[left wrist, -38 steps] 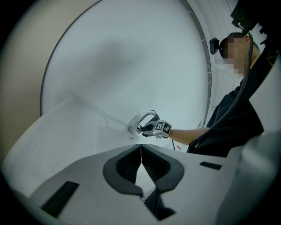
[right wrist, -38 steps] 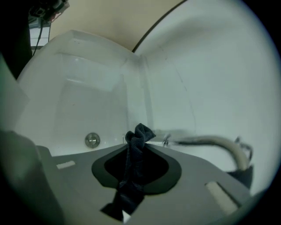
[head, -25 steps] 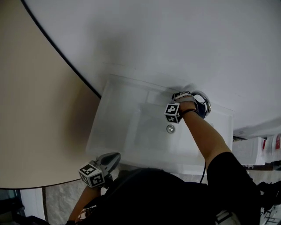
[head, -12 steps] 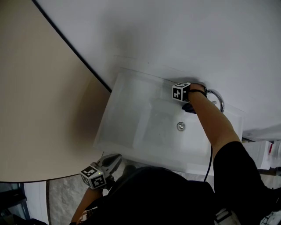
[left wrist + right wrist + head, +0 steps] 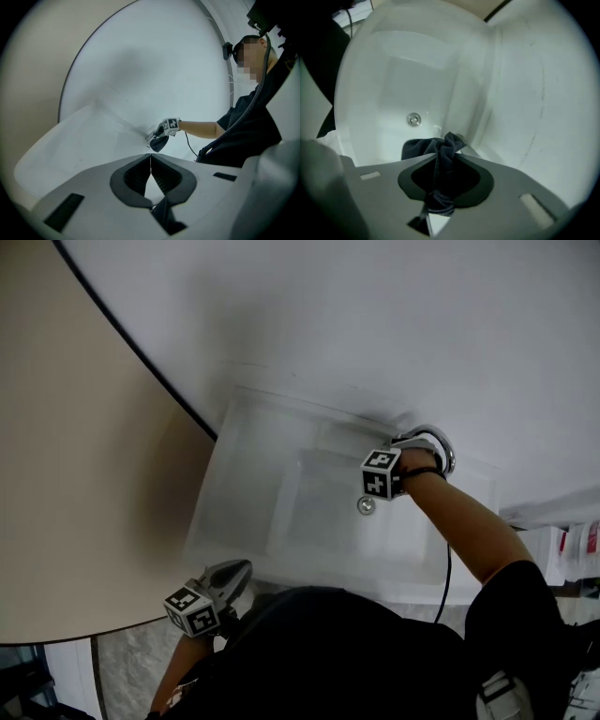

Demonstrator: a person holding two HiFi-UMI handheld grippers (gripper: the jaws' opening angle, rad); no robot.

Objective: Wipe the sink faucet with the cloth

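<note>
The chrome faucet [image 5: 439, 448] arcs over the back right of the white sink [image 5: 246, 486]. My right gripper [image 5: 418, 448] is at the faucet, shut on a dark blue cloth [image 5: 440, 149]. In the right gripper view the cloth bunches up between the jaws and drapes over the faucet's spout [image 5: 463, 141], above the basin's drain [image 5: 414, 119]. My left gripper [image 5: 228, 579] hangs at the sink's near left corner, away from the faucet. Its jaws [image 5: 150, 161] are shut with nothing between them. From the left gripper view, the right gripper [image 5: 161, 135] and cloth [image 5: 158, 143] show in the distance.
The drain [image 5: 366, 505] lies in the basin just below the right hand. A white wall rises behind the sink, and a beige surface [image 5: 75, 474] with a dark curved edge runs along the left. A cable [image 5: 446, 577] trails from the right gripper along the arm.
My right gripper with the cloth swung back toward the wall behind the faucet, then returned forward over the spout. The left gripper stayed by the sink's near corner.
</note>
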